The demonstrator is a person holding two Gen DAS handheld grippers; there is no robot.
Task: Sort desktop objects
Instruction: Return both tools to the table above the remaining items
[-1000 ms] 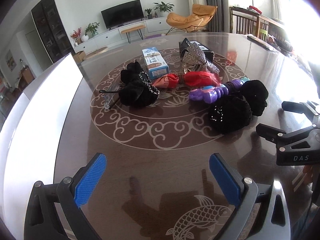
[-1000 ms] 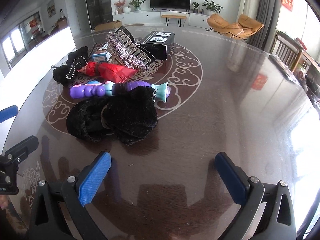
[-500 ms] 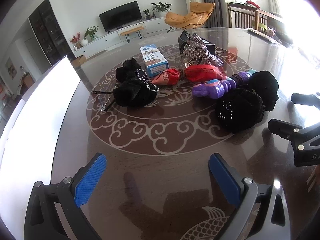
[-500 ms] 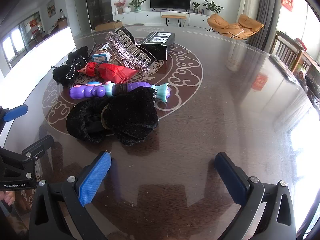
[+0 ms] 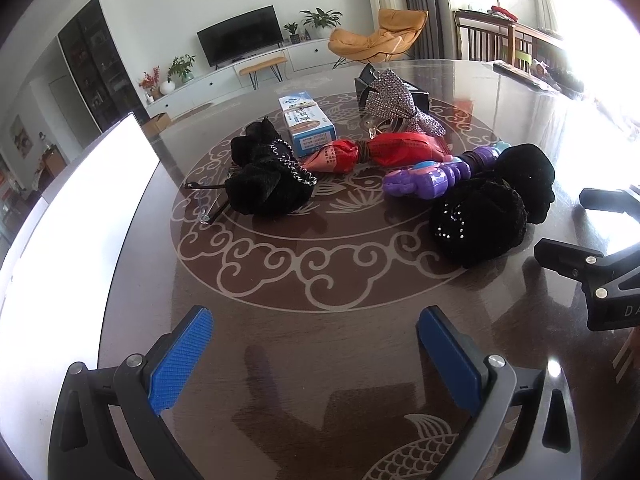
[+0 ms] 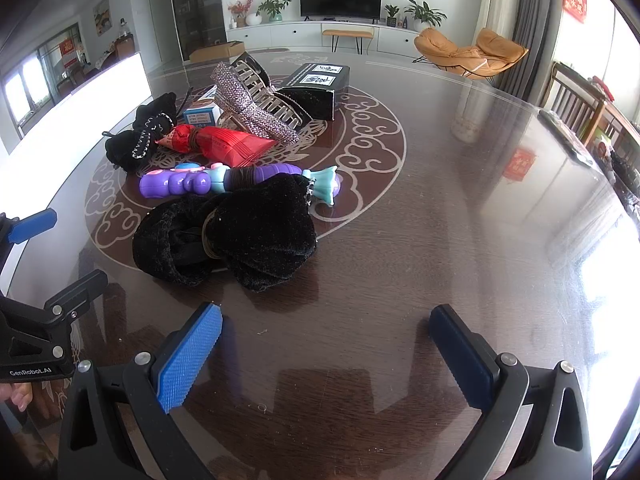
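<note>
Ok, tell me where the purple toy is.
The purple toy lies mid-table in both views, between the red packet and the black velvet bow.

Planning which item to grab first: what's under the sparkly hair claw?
The hair claw leans over the red packet and blue box; whatever else lies beneath is hidden.

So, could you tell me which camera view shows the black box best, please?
The right wrist view: the black box shows its labelled top and front face behind the rhinestone hair claw. In the left wrist view, the claw hides most of it.
</note>
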